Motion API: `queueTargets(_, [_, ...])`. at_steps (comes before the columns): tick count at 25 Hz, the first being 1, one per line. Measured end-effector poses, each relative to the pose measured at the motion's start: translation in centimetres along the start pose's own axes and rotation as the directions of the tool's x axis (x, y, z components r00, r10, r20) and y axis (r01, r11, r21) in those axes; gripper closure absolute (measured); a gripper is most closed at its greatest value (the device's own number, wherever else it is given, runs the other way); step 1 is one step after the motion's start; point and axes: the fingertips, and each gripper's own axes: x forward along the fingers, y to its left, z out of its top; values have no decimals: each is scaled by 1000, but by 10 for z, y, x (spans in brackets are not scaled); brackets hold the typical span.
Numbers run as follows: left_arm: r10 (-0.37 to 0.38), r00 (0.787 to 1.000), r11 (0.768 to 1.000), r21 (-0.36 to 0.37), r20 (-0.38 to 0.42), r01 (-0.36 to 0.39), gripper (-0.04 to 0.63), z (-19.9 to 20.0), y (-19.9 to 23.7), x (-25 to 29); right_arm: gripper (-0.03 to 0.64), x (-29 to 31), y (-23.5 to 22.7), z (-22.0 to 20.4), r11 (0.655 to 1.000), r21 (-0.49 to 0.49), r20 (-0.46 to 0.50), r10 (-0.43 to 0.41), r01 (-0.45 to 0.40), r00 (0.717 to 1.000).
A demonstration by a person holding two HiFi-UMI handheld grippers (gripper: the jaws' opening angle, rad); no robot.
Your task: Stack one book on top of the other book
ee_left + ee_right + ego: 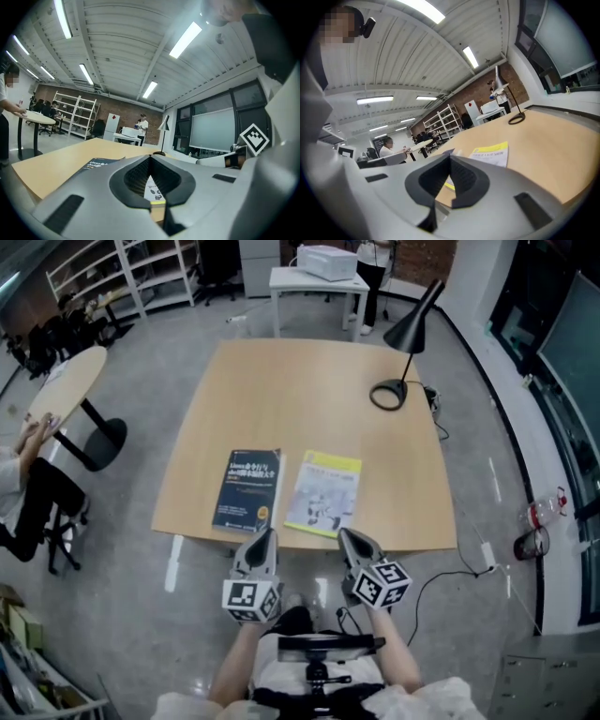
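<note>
The left claw [266, 536] is pressed tight together, and there is nothing in it. The right claw [345, 536] is pressed tight together too, and it is just as empty. I can see them held side by side, a little apart, just off the near edge of the table [309, 399]. Their tips point toward the books. Neither one touches a book.

Two books lie flat on the table, close to that near edge. The dark book [247, 489] is on the left, right in front of the left claw. The yellow book [324, 494] is on the right, in front of the right claw, and it is turned a little bit. The books lie next to each other with a thin strip of table between them. Neither book is on top of the other yet.

A black lamp [403, 352] stands near the far right corner of the table, with its round foot on the wood.

Past the far edge is a white table [281, 279] with a white box [325, 261] on it. Off to the left there is a round table [67, 381], and a person [23, 493] sits by it. Shelves [112, 268] stand at the back.
</note>
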Motion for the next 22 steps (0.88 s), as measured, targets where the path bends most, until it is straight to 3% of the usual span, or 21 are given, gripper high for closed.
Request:
queueTargets(3, [22, 999, 999, -43, -35, -23, 592, -16, 9, 24, 615, 35, -38, -19, 997, 60, -63, -46, 50, 997])
queueTargets(6, [16, 996, 999, -41, -84, -20, 592, -35, 9, 40, 615, 62, -66, -45, 994, 31, -198, -96, 104, 976])
queueTargets(10, [-9, 991, 1000, -26, -131, 6, 592, -49, 9, 54, 615, 82, -84, -58, 988, 35, -307, -134, 152, 942])
queueTargets(14, [-9, 987, 1000, -7, -163, 8, 592, -59, 12, 57, 615, 93, -85, -71, 988, 52, -365, -117, 145, 924])
queueTargets(16, [-4, 985, 1000, -2, -175, 4, 592, -61, 12, 57, 615, 97, -87, -81, 987, 32, -424, -128, 157, 896])
queueTargets(19, [-7, 983, 1000, 2, -183, 8, 592, -62, 11, 58, 614, 101, -92, -98, 981, -48, -537, -186, 191, 823])
queueTargets(22, [-10, 981, 1000, 15, -194, 13, 592, -66, 12, 57, 615, 100, -93, -104, 969, -111, -559, -246, 222, 792])
